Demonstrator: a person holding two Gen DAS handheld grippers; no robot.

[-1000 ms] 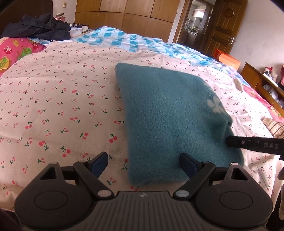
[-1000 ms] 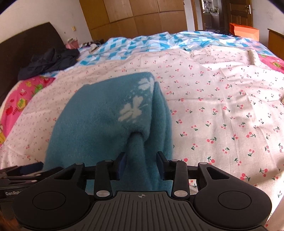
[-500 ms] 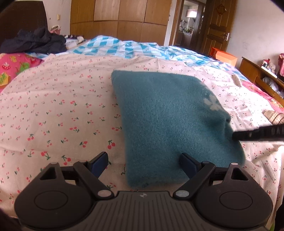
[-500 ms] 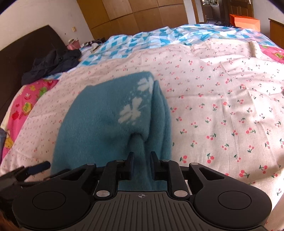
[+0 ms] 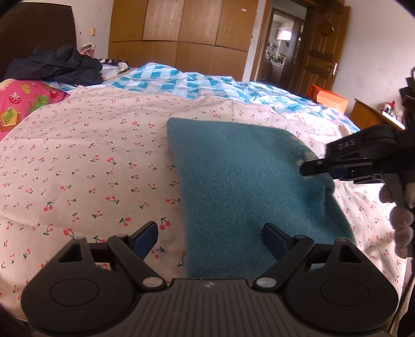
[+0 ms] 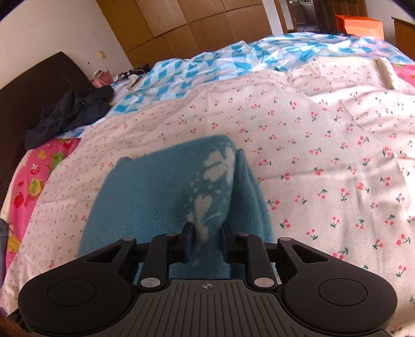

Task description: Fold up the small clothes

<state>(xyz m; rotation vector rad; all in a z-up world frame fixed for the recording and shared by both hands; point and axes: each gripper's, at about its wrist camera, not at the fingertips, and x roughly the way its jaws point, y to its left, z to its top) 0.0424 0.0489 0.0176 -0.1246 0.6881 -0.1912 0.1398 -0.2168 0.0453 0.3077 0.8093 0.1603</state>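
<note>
Teal fleece garment (image 6: 155, 197), one, two grippers, cherry-print sheet (image 5: 90, 160)

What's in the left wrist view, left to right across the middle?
Pink strawberry-print bedding → cherry-print sheet → teal fleece garment → right gripper, jaws closing on the garment's edge → person's fingers.

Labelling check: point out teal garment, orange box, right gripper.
teal garment (image 5: 241, 181), left wrist view, flat middle.
orange box (image 6: 360, 24), right wrist view, front face.
right gripper (image 6: 206, 233), right wrist view, between fingertips.
</note>
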